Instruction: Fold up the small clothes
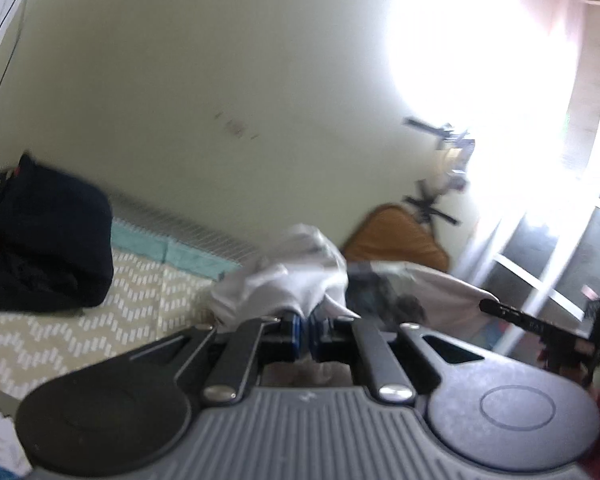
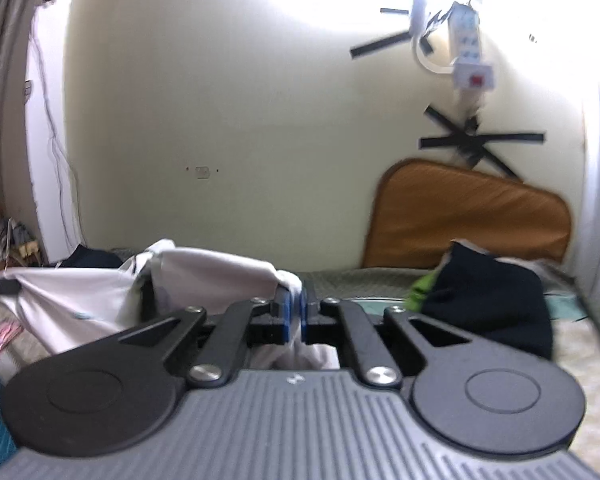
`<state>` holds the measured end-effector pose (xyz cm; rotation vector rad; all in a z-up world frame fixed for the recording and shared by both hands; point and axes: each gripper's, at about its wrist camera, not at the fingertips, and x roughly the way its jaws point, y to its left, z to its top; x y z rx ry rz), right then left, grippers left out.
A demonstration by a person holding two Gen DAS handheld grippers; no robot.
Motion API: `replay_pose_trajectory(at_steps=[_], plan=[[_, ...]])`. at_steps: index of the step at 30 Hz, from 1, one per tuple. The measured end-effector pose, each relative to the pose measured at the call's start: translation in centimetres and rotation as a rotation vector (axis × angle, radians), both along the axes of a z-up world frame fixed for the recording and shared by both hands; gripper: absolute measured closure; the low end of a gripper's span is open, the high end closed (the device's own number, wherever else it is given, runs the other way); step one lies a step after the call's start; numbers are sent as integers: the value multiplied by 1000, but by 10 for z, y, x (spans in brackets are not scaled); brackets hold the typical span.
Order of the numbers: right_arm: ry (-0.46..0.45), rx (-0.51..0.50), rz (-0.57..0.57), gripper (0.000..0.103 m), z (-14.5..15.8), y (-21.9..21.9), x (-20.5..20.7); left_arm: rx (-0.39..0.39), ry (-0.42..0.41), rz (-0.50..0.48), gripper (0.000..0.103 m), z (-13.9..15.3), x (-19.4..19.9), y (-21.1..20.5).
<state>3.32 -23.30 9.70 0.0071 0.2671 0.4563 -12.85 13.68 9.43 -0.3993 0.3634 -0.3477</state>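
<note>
A white garment (image 1: pixel 284 280) is held in the air between both grippers. My left gripper (image 1: pixel 306 330) is shut on one bunched corner of it; the cloth hides the fingertips. My right gripper (image 2: pixel 296 308) is shut on another edge of the white garment (image 2: pixel 204 276), which stretches away to the left and hangs below the jaws. The right gripper also shows at the right edge of the left wrist view (image 1: pixel 556 328), with the cloth spanning toward it.
A dark navy folded pile (image 1: pixel 44 248) lies on the patterned beige bedspread (image 1: pixel 100 320). In the right wrist view a navy garment (image 2: pixel 488 300) and a green one (image 2: pixel 420 288) lie at the right. An orange cushion (image 2: pixel 468 220) leans on the wall.
</note>
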Motion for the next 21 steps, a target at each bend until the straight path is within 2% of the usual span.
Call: replay_pose_trajectory(at_steps=[2,3,4,5,6,9,10,12,13,15,20,21], plan=[[91,10,154,94,-4,-21,-18,27,-8,-11,87,-2,-16,4],[131,-1,197,91,-7,-22,-22,34,4,-11,80,-5,-18,7],[157,-20,199,87,-10,-24,-25,35,19,-6,63,-9,-20,10],[175,-34,181,79,-10,-26,-26,21,42,4,51,-16,-19,14],[180,-37,159,72,-8,-26,-21,4,62,12,49,-20,-17,18],[173,17,134,64,5,-14,-4,-57,106,48,42,-31,-9,33],[165,37,153,60,10,-3,4,-83,111,68,38,-34,-7,38],[152,42,213,40,17,17,20,-151,113,91,27,-38,-6,50],[151,31,253,36,16,32,29,-182,110,99,21,-41,-7,55],[178,-6,330,27,10,69,57,-218,113,114,19,-46,-10,61],[338,-142,411,27,-25,161,112,-181,134,110,18,-53,-12,50],[380,-169,428,42,-36,172,114,-171,132,104,18,-54,-13,47]])
